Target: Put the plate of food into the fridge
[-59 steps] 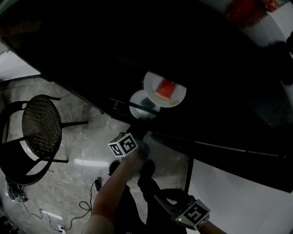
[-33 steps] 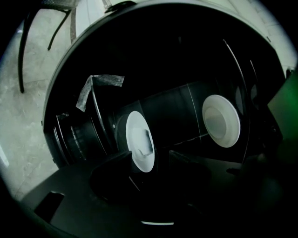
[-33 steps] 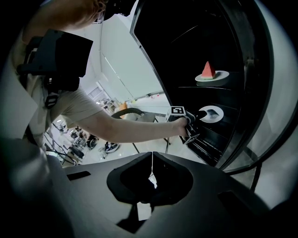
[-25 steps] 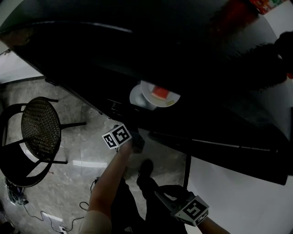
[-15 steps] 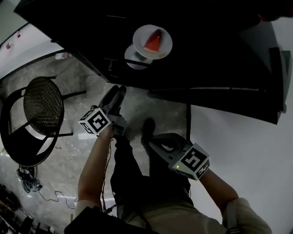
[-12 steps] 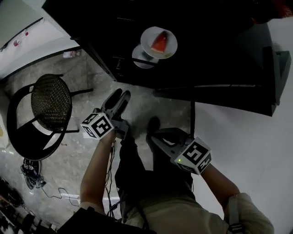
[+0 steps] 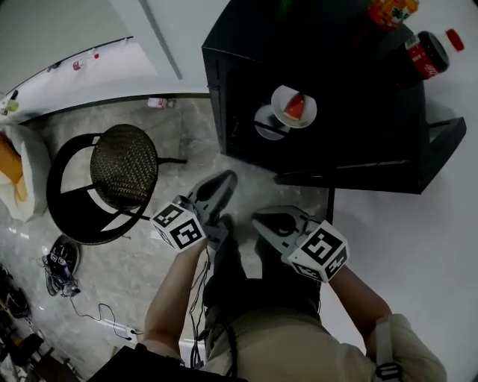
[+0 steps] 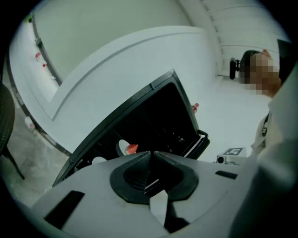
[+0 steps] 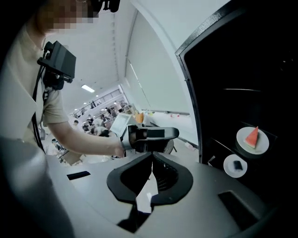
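Observation:
A white plate with a red watermelon slice (image 7: pixel 293 106) rests on a shelf inside the black fridge (image 7: pixel 351 104). The plate also shows in the left gripper view (image 8: pixel 126 148) and the right gripper view (image 9: pixel 252 140). My left gripper (image 7: pixel 224 180) hangs well back from the fridge over the floor. Its jaws have just been closing, and they now meet at the tips (image 8: pixel 150 152) with nothing between them. My right gripper (image 7: pixel 263 219) is beside it, also apart from the fridge, shut and empty (image 9: pixel 152 155).
A smaller white plate (image 7: pixel 267 123) sits just below and left of the food plate. The open fridge door (image 7: pixel 442 142) juts out at the right. An orange bottle (image 7: pixel 388 10) and a cola bottle (image 7: pixel 429 54) stand on top. A black mesh chair (image 7: pixel 123 166) is at the left.
Both grippers have drawn back and risen away from the fridge, which now looks smaller and farther. The left jaws went from spread wide to shut. The plate stays on its shelf.

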A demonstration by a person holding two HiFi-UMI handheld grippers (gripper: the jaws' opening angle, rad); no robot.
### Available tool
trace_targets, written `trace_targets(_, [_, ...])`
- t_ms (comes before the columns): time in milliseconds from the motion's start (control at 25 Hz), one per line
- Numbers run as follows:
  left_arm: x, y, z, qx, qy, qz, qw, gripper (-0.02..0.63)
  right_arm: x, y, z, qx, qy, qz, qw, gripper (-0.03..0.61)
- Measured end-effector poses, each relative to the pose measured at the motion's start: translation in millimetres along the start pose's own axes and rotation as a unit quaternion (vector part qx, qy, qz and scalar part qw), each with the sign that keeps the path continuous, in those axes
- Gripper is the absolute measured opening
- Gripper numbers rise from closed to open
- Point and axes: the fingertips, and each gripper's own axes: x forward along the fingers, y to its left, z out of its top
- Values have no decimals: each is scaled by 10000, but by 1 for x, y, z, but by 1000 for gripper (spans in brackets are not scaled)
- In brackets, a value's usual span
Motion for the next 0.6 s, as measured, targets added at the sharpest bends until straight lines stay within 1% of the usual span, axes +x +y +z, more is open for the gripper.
trace_targets(80, [-8, -20, 14, 126, -46, -186, 9997, 16, 0, 5, 12, -68, -48, 29, 10000, 20])
trace_targets(160, [-18, -39, 28, 282, -66, -273, 9992, 12, 0, 13, 23, -100, -89, 51, 9999, 20])
trace_targets(240, [-31, -56, 43, 573, -82, -298, 9979, 11, 1, 22, 34, -100, -164, 59, 9998, 20])
trace_targets(320, [-45, -68, 57, 921, -73, -252, 9954, 11, 3, 30, 46, -81, -265, 74, 9996, 20])
trace_targets(400, [-59, -78, 69, 1182, -83, -208, 9927, 11, 6, 38, 56, -67, -359, 92, 9993, 20])
trace_targets(520, [-80, -89, 89, 1429, -222, -114, 9894, 11, 11, 49, 73, -81, -495, 130, 9987, 20])
trace_targets(600, [-93, -93, 100, 1594, -319, 21, 9867, 11, 15, 56, 84, -80, -587, 170, 9981, 20])
